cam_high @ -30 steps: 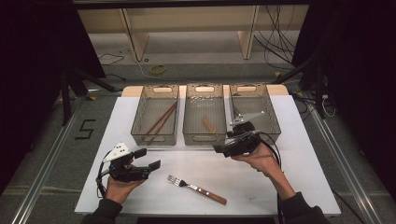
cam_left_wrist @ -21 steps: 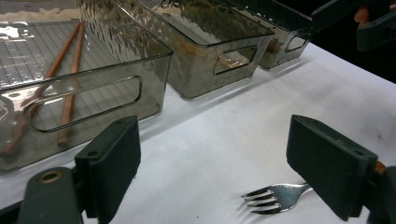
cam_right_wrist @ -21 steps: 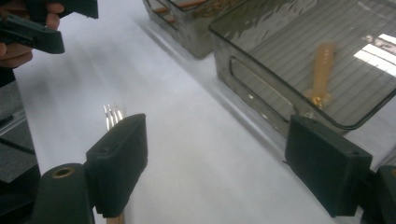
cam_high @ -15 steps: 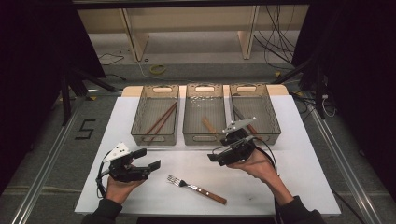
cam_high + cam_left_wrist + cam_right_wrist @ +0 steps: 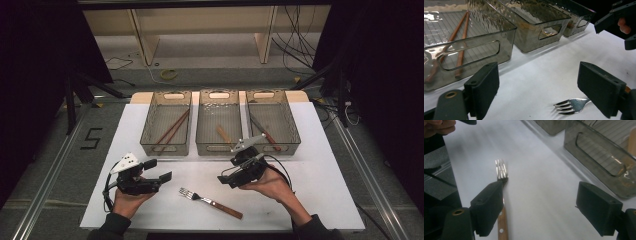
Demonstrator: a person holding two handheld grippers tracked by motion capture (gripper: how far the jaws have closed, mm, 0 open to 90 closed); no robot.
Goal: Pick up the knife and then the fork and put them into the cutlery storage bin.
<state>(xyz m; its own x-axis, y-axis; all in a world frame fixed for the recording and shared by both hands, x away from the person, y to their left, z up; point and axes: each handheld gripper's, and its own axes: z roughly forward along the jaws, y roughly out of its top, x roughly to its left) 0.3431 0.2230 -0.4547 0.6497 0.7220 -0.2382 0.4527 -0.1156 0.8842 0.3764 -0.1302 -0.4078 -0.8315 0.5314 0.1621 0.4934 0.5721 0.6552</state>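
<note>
A fork (image 5: 210,202) with a wooden handle lies on the white table (image 5: 320,170) near its front edge, tines pointing left. My left gripper (image 5: 157,170) is open just left of the fork, with nothing between its jaws; the tines (image 5: 571,105) show low beside its right jaw. My right gripper (image 5: 226,179) hovers open just above and right of the fork's middle. In the right gripper view the fork (image 5: 501,173) runs up past the left jaw, and the right gripper (image 5: 544,208) holds nothing.
Three clear smoky bins stand in a row at the back: the left bin (image 5: 166,122) holds wooden chopsticks (image 5: 461,37), the middle bin (image 5: 218,122) a wooden-handled piece, the right bin (image 5: 272,120) another utensil. Bare table lies at the right.
My right gripper has come away from the bins' front, forward and to the left, down toward the fork. The left gripper and the fork have stayed put.
</note>
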